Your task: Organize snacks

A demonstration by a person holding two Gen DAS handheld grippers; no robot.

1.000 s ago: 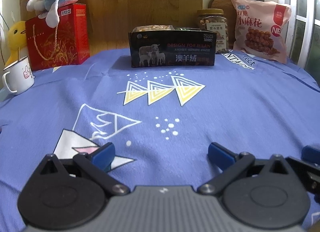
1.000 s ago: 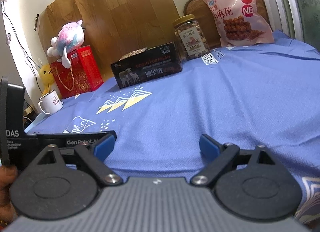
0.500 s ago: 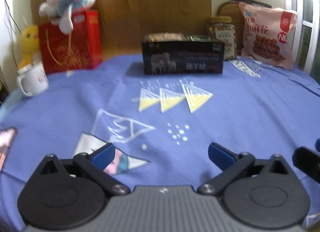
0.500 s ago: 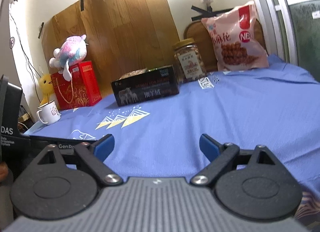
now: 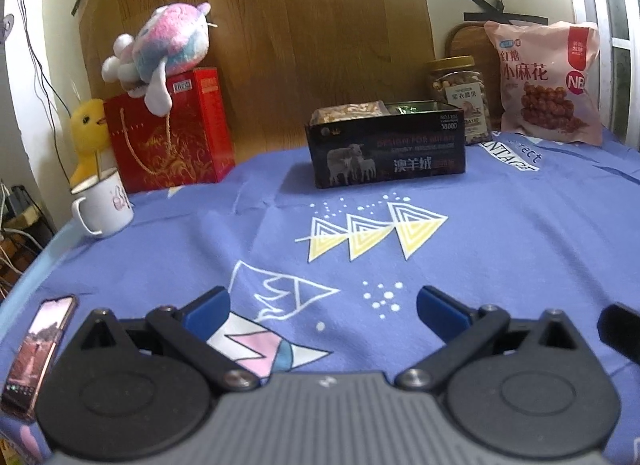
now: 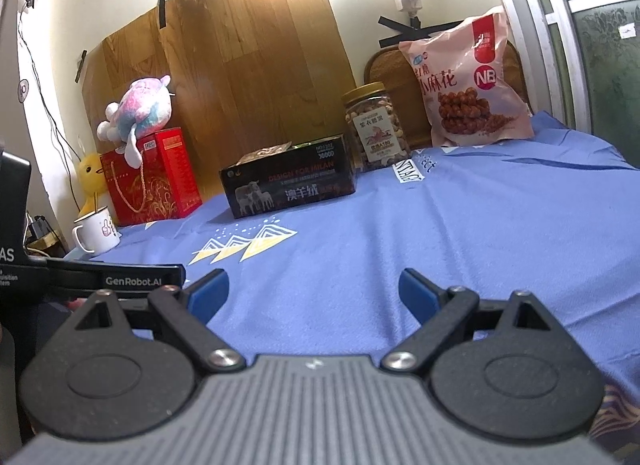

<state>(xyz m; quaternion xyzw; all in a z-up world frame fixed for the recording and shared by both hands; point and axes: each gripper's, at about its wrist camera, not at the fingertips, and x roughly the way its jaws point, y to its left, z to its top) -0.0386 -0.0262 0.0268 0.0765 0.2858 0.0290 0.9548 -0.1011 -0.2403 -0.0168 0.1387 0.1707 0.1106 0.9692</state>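
A black open box (image 5: 386, 149) with snack packets inside stands at the back of the blue-clothed table; it also shows in the right wrist view (image 6: 290, 185). A clear nut jar (image 5: 460, 99) (image 6: 376, 129) stands right of the box. A pink snack bag (image 5: 550, 81) (image 6: 466, 85) leans at the far right. My left gripper (image 5: 322, 307) is open and empty, low over the near cloth. My right gripper (image 6: 314, 289) is open and empty, also near the front edge, right of the left one.
A red gift box (image 5: 170, 143) with a plush toy (image 5: 164, 51) on top stands back left, with a yellow duck (image 5: 86, 137) and white mug (image 5: 104, 205) beside it. A phone (image 5: 38, 349) lies at the near left edge. Wooden boards (image 5: 312, 29) lean behind.
Both grippers have pulled back and lifted, so the view now takes in more of the wall and the near left table edge with the phone. Both stay open and empty.
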